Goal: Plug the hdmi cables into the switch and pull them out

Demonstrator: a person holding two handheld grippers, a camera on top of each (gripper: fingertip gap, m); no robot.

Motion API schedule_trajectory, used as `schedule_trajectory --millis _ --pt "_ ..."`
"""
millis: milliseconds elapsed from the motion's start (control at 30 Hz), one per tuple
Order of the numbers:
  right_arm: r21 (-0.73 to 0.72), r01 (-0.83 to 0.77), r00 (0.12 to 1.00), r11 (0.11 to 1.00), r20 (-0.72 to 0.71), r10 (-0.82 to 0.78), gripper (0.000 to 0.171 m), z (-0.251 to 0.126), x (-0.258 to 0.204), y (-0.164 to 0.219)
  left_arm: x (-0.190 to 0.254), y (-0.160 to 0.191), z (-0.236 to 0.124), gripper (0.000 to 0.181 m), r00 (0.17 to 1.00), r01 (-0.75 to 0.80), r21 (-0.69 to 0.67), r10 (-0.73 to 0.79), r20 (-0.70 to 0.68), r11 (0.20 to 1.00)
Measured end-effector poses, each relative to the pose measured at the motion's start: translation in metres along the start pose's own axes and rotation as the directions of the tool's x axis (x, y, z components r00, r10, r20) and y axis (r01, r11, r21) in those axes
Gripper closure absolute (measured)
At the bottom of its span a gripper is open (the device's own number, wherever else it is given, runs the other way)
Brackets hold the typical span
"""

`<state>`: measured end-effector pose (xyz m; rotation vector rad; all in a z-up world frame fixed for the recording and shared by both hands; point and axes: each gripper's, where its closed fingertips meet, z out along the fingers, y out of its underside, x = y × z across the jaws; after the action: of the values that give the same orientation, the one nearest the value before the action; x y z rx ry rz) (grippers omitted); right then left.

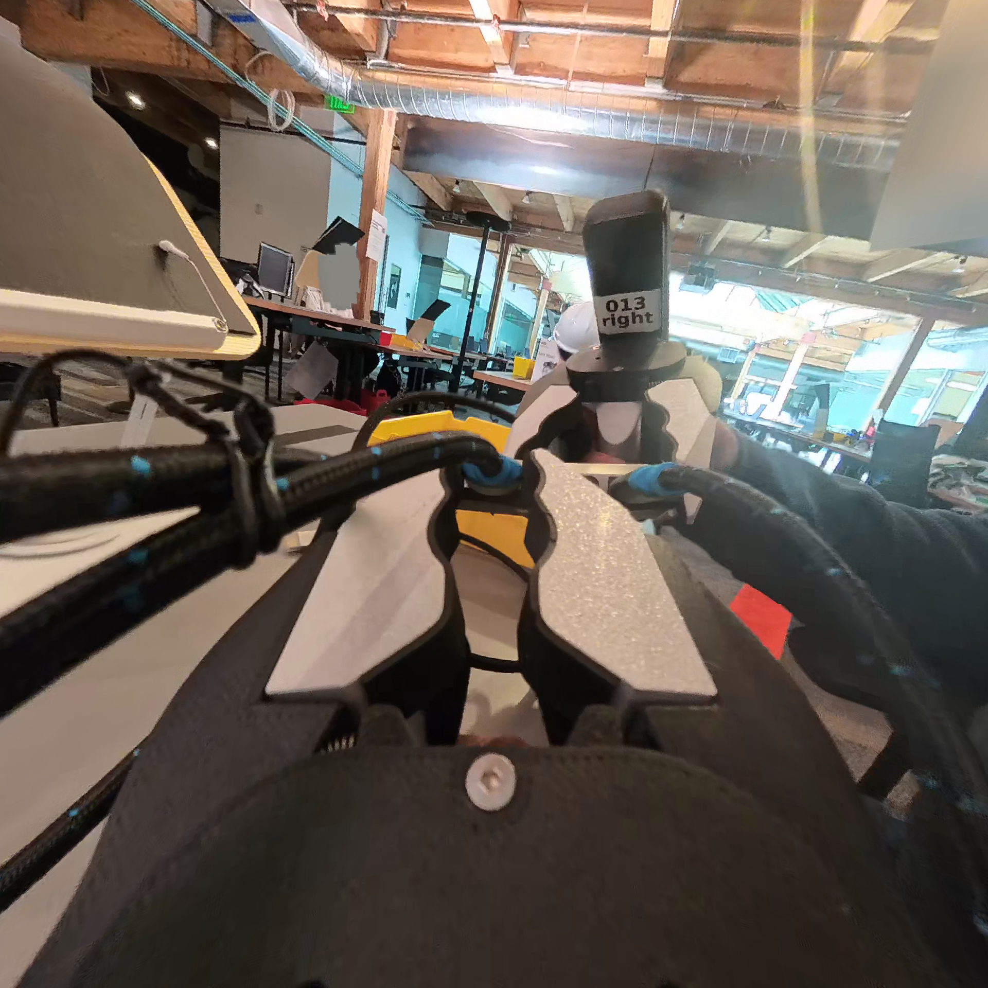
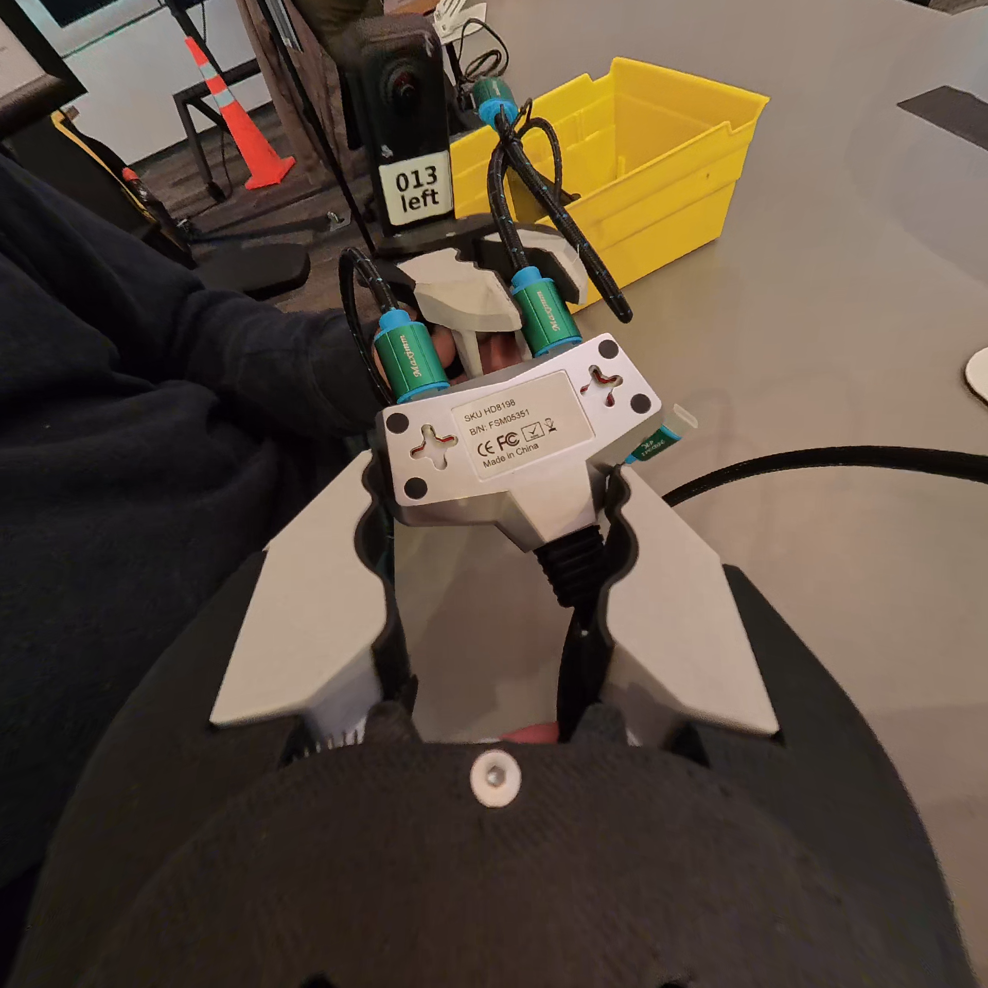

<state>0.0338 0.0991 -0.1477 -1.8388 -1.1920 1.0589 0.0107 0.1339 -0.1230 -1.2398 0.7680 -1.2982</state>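
Switch being clamped by right tool; left tool narrow, gripping inner plug beside it; straight pull advised.

Wrist views face each other (close).

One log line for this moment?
right gripper: holds silver metal switch | left gripper: shut on green plug | second green plug: inserted
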Motion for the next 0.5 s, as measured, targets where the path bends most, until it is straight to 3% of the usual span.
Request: schedule_trajectory --millis 233,500 --pt "-0.005 -0.035 0.999 0.999 -0.015 0.035 0.09 0.003 0.006 0.006 -0.006 0.007 -0.003 0.16 1.0 -0.012 -0.105 0.012 0.001 0.994" --pt "0.034 -0.003 0.992 0.999 -0.128 0.007 0.092 -0.029 0.014 -0.009 -0.018 -0.001 -0.017 0.147 0.999 0.036 -0.138 -0.031 0.042 0.99"
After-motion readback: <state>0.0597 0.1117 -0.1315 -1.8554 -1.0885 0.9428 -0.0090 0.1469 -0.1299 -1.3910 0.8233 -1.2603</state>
